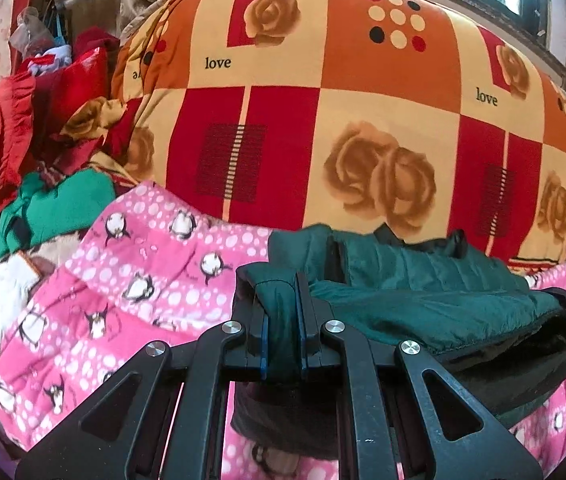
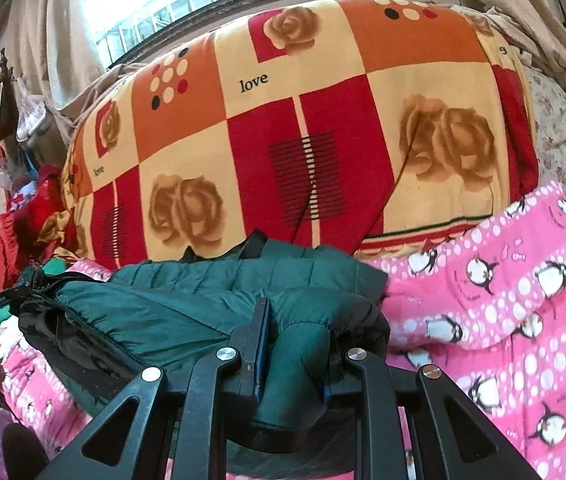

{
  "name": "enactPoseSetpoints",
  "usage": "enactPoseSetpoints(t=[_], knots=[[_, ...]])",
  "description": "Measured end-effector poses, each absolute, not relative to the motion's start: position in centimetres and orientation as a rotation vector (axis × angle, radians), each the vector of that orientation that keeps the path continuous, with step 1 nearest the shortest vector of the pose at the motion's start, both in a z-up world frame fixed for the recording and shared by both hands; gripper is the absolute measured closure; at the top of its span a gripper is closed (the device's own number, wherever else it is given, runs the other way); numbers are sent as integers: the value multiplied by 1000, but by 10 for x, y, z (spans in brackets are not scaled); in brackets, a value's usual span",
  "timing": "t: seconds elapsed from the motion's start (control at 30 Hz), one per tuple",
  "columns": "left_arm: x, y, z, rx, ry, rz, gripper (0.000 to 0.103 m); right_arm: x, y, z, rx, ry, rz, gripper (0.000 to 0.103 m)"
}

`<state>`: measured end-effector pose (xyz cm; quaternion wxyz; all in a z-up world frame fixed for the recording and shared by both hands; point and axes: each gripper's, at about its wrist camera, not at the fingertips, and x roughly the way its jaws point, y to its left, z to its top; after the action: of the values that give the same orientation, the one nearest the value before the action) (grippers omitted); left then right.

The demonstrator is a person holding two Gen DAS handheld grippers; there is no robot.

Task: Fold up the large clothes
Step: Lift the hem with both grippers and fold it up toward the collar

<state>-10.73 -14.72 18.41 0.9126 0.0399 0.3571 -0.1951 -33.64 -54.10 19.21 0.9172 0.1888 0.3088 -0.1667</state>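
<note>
Pink penguin blanket (image 1: 155, 280) under green jacket (image 1: 423, 300)

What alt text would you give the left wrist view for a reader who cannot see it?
The left gripper is clamped on a fold of a dark green quilted jacket, which stretches to the right above a pink penguin-print blanket. Behind rises a big folded quilt in red, orange and cream squares with roses.

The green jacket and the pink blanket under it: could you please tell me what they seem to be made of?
Green jacket: likely thin nylon or polyester shell, padded; slight sheen, stitched quilt channels. Pink blanket: probably soft printed cotton or fleece; matte, penguin print.
</note>
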Motion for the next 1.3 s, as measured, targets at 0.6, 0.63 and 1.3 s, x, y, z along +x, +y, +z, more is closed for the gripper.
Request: enactPoseSetpoints(t=[0.6, 0.63, 1.3], knots=[[-7, -213, 138, 69, 831, -281, 93, -237, -602, 156, 436, 683, -406, 85], [-3, -216, 133, 70, 839, -271, 93, -232, -605, 151, 446, 687, -410, 85], [16, -226, 95, 36, 854, -294, 79, -186, -621, 78, 521, 761, -452, 79]])
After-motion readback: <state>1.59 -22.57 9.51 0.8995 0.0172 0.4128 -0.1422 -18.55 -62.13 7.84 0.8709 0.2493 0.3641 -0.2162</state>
